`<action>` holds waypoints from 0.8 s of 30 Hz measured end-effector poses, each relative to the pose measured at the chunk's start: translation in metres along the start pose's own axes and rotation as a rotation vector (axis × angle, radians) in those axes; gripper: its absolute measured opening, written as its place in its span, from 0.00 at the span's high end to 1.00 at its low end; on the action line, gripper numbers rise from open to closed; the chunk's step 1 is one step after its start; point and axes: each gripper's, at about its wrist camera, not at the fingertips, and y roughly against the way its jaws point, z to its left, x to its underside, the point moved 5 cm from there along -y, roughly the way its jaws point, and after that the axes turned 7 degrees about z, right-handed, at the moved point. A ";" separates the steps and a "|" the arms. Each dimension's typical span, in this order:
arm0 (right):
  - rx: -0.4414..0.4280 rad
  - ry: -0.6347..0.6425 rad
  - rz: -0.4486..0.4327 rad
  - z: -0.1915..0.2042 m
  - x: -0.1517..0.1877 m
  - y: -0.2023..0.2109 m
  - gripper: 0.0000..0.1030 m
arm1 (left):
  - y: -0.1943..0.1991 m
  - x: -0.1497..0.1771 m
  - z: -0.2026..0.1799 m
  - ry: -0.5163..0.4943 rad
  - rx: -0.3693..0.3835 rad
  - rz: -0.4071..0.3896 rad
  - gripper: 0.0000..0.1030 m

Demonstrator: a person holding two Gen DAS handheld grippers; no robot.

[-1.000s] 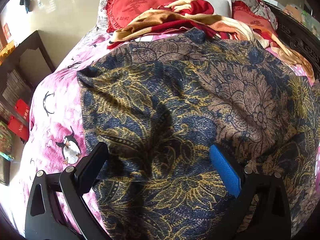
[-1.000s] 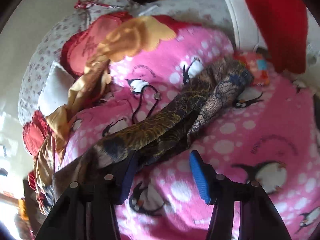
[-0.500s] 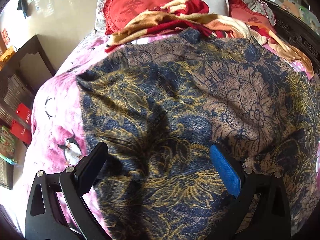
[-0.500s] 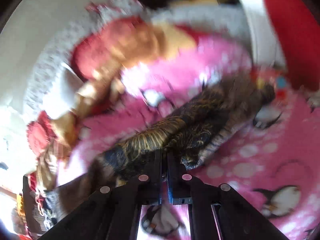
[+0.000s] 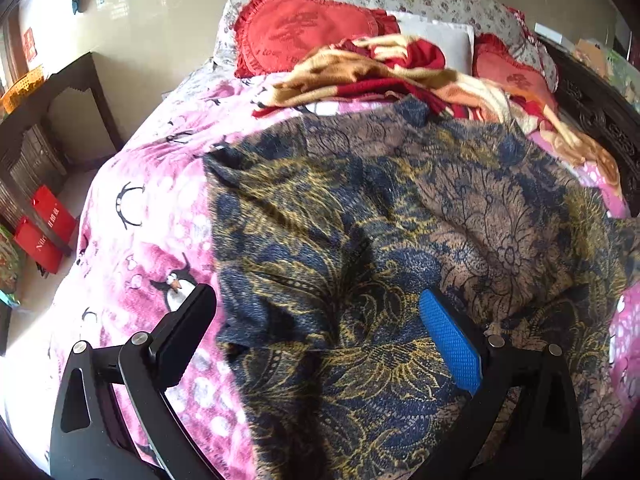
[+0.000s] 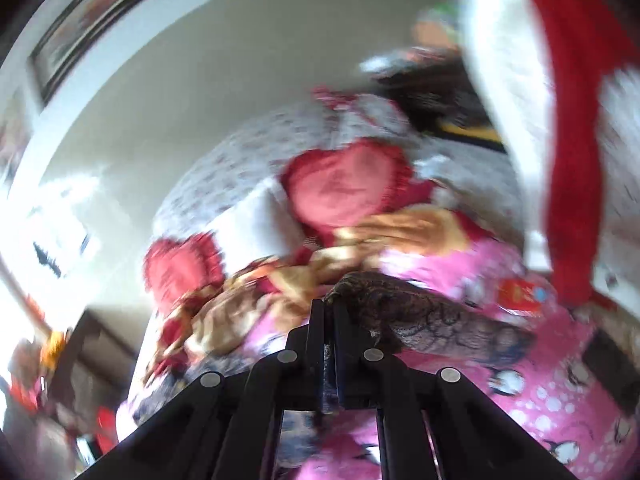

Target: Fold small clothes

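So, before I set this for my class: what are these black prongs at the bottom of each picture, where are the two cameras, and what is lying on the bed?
No robot here: a person holds a two-finger gripper in each hand, and each gripper carries a wide-angle camera looking along its fingers. The black prongs are those fingers.

The left wrist view shows the left gripper, open, above a dark blue and gold patterned garment spread on a pink penguin-print blanket. Behind lie a red heart-shaped frilled cushion and a crumpled orange and red blanket.

The right wrist view is blurred. Its right gripper is shut on a sleeve-like end of the same garment, which drapes away to the right over the pink blanket. Nothing is folded yet.
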 end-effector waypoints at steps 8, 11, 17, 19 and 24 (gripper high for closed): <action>-0.204 0.373 0.190 0.198 0.061 -0.072 0.96 | 0.020 0.001 0.035 0.082 0.002 -0.031 0.01; -0.274 0.447 0.314 0.248 0.124 -0.120 0.96 | 0.021 0.002 0.045 0.091 -0.010 -0.028 0.01; -0.308 0.516 0.663 0.270 0.257 -0.197 0.94 | 0.022 0.007 0.051 0.066 -0.020 -0.020 0.01; -0.302 0.506 0.664 0.255 0.264 -0.191 0.85 | 0.021 0.007 0.051 0.054 -0.031 -0.030 0.01; -0.277 0.431 0.514 0.226 0.220 -0.166 0.61 | 0.010 0.005 0.046 0.092 -0.001 -0.008 0.01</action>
